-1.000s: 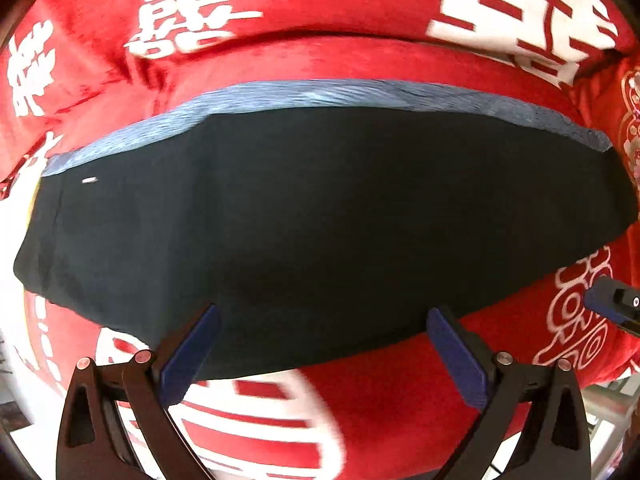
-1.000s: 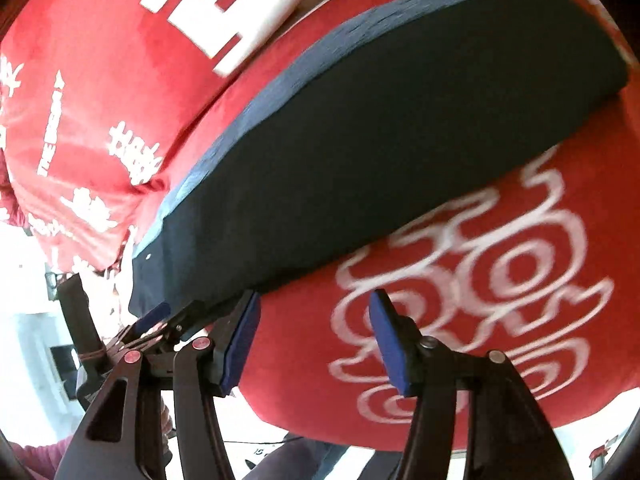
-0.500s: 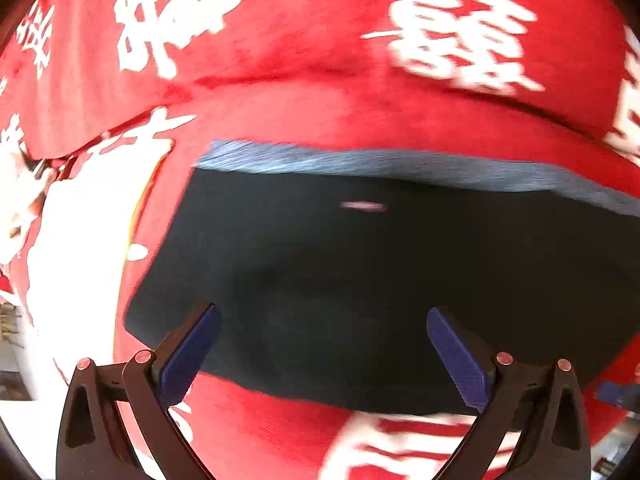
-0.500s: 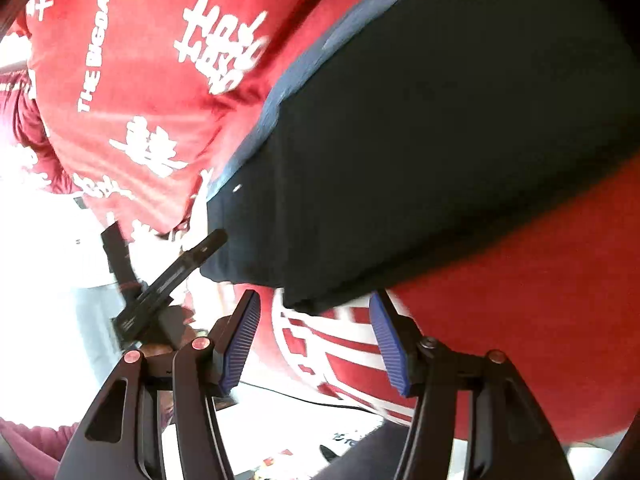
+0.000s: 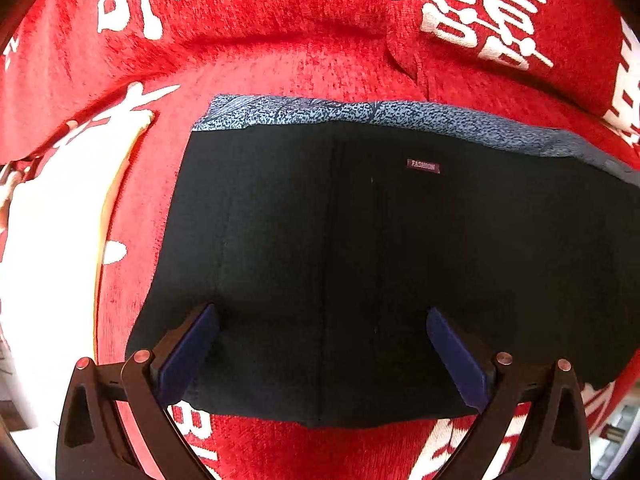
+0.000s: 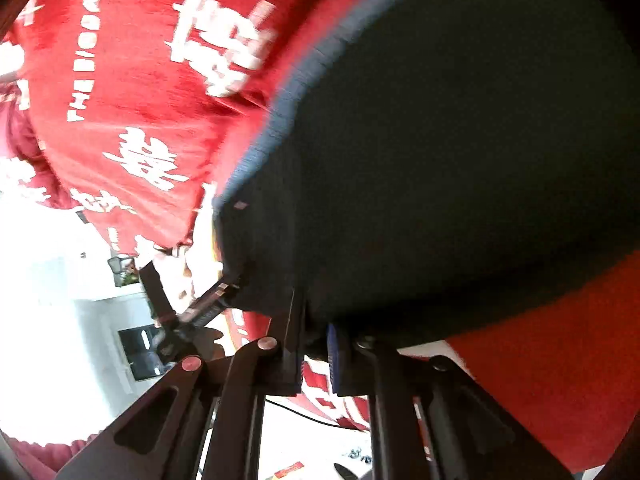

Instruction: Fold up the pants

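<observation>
The black pants [image 5: 360,248] lie flat and folded on a red cover, with a blue-grey speckled waistband [image 5: 400,114] along the far edge and a small "FASHION" label [image 5: 423,166]. My left gripper [image 5: 320,344] is open, its blue pads wide apart over the near edge of the pants. In the right wrist view the pants [image 6: 460,160] fill the upper right. My right gripper [image 6: 314,354] has its pads almost together at the near edge of the pants; whether cloth is pinched between them is hidden. The left gripper [image 6: 192,308] shows at the left there.
The red cover [image 5: 280,60] with white characters spreads under and behind the pants, with a raised cushion [image 5: 520,20] at the back. A white patch [image 5: 52,216] of the cover lies left of the pants. The cover's front edge drops off to a bright room [image 6: 60,300].
My left gripper has moved left along the pants and closer to them. My right gripper has moved left to the near edge of the pants and its jaws have narrowed from open to almost shut.
</observation>
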